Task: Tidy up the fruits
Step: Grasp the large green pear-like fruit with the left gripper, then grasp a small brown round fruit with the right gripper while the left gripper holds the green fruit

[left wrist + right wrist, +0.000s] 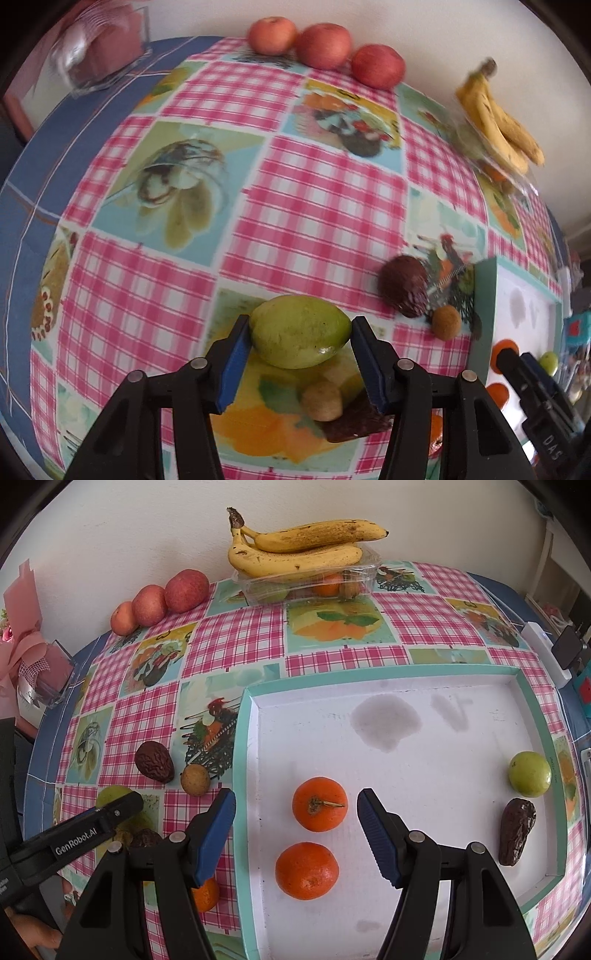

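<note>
My left gripper (pixel 300 332) is shut on a green fruit (pixel 300 335), its blue pads touching both sides, just above the checked tablecloth. A small tan fruit (pixel 321 400) and a dark date (pixel 356 424) lie below it. My right gripper (pixel 296 805) is open over the white tray (pixel 443 775), its jaws on either side of an orange mandarin (pixel 320 804). A second mandarin (pixel 307 870), a green fruit (pixel 529 774) and a date (pixel 516 830) lie in the tray. The left gripper (pixel 122 805) shows at the left of the right wrist view.
A dark date (pixel 154 761) and a small tan fruit (pixel 195 780) lie left of the tray. Another mandarin (pixel 207 893) sits by the tray's near-left corner. Three red apples (pixel 159 603) line the back wall. Bananas (pixel 295 546) rest on a clear plastic box (pixel 306 585).
</note>
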The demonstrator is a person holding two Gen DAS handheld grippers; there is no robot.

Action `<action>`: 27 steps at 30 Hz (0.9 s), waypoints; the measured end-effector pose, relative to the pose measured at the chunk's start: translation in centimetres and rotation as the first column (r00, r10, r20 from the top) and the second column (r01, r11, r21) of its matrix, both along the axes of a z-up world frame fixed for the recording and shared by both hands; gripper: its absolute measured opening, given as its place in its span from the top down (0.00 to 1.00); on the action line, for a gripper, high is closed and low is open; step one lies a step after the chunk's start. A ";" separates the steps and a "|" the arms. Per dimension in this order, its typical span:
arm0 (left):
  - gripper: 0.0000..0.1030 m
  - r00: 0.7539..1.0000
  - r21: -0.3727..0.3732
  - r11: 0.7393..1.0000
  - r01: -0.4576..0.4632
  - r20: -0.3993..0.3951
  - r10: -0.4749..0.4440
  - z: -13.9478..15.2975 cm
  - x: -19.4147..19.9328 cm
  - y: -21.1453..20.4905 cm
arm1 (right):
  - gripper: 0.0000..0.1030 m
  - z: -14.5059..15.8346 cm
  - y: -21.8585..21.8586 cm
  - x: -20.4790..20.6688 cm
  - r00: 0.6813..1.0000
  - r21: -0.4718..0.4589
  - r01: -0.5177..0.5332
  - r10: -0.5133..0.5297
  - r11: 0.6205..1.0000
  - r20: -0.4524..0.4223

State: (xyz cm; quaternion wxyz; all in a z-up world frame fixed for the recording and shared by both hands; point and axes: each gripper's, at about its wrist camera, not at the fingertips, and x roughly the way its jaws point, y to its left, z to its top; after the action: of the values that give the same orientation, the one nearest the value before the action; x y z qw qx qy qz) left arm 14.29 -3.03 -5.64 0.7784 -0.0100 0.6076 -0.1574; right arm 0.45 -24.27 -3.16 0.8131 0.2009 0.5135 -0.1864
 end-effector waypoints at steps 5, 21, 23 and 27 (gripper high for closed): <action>0.44 0.998 -0.034 0.998 -0.059 0.028 0.060 1.1 0.8 1.7 | 0.32 -0.3 0.8 0.9 0.999 -0.005 -0.035 0.035 0.999 -0.003; 0.44 0.991 -0.119 0.986 -0.114 0.055 0.121 3.1 1.5 3.7 | 0.61 -0.9 5.6 5.0 0.981 -0.035 -0.184 0.185 0.982 0.054; 0.44 0.991 -0.124 0.985 -0.119 0.051 0.126 3.0 1.6 3.8 | 0.63 -1.3 5.7 5.4 0.983 -0.042 -0.180 0.181 0.983 0.038; 0.44 0.991 -0.131 0.984 -0.120 0.048 0.127 3.0 1.7 3.9 | 0.66 -2.1 5.7 5.8 0.983 -0.045 -0.181 0.182 0.982 0.021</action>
State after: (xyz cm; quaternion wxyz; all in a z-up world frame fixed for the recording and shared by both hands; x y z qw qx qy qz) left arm 15.97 0.91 -2.67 0.8012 -0.0930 0.5724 -0.1475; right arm 6.29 -18.58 -5.30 0.8371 0.1380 0.5155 -0.1200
